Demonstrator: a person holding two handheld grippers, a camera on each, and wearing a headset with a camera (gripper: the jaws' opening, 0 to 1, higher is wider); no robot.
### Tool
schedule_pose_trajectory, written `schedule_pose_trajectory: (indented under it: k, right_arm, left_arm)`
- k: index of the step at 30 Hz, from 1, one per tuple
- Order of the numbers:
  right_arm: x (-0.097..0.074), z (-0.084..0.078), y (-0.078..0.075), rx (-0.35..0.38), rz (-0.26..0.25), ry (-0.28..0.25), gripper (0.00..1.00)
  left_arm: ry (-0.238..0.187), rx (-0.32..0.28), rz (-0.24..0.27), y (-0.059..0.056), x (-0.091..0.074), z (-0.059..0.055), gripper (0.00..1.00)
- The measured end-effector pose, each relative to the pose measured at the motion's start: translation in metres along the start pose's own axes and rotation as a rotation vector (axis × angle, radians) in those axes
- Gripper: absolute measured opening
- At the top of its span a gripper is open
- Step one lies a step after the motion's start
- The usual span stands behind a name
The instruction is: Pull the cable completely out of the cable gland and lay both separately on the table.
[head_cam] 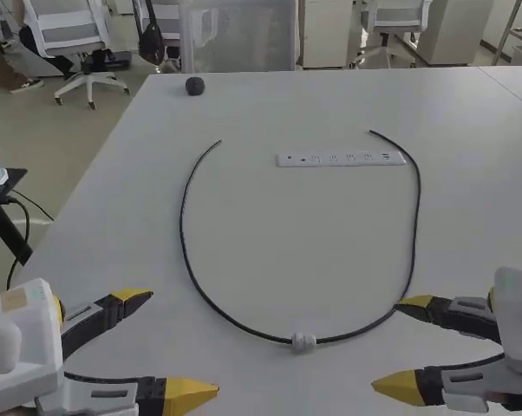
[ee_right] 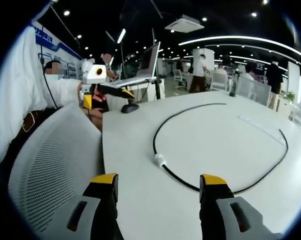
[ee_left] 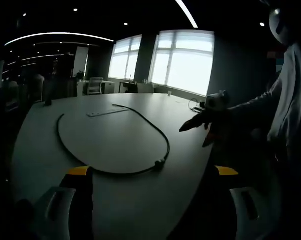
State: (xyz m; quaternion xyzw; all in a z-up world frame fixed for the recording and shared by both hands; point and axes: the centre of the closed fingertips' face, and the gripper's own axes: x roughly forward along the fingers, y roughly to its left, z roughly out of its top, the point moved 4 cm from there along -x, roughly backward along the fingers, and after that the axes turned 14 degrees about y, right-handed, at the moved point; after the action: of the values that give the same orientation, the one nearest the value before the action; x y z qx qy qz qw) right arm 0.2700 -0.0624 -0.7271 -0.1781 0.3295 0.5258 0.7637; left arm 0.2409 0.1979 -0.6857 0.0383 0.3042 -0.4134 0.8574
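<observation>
A smooth white table [head_cam: 270, 251] is seen in an open office. A white power strip [head_cam: 341, 159] is laid flat on it, with its long axis running left to right. Wheeled office chairs [head_cam: 70, 35] are parked beyond the power strip, past the table's far edge. Large bright windows [ee_left: 183, 62] and ceiling strip lights are shown in the gripper views. A small dark round object [head_cam: 195, 85] is set farther off than the power strip and to its left.

The black cable [head_cam: 185, 251] is laid on the tabletop in a wide U that opens toward the power strip. One end is found just beyond the strip's right end, and the other lies off to the strip's left. The bottom of the U is well apart from the power strip, on its near side. There the pale cable gland [head_cam: 303, 341] is threaded on the cable, which passes out of both its sides. The gland's long axis follows the cable and runs roughly parallel to the power strip.

The left gripper [head_cam: 181, 343] is held near and to the left of the power strip, the right gripper [head_cam: 387, 342] near and to its right, with the gland between them. Both are held with jaws spread wide and nothing grasped, and neither touches cable or gland
</observation>
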Motion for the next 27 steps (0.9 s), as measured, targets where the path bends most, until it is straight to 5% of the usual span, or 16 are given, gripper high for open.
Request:
schedule_pose_trajectory:
  k: [13,27]
  right_arm:
    - [0.031,0.008,-0.008,-0.121,0.072,0.047,0.47]
    - [0.062,0.016,-0.011,-0.212,0.144,0.086,0.39]
  left_arm:
    - [0.009,0.001,-0.007,0.0,0.0,0.001,1.0]
    - [0.01,0.006,-0.026,-0.004,0.004,0.004,1.0]
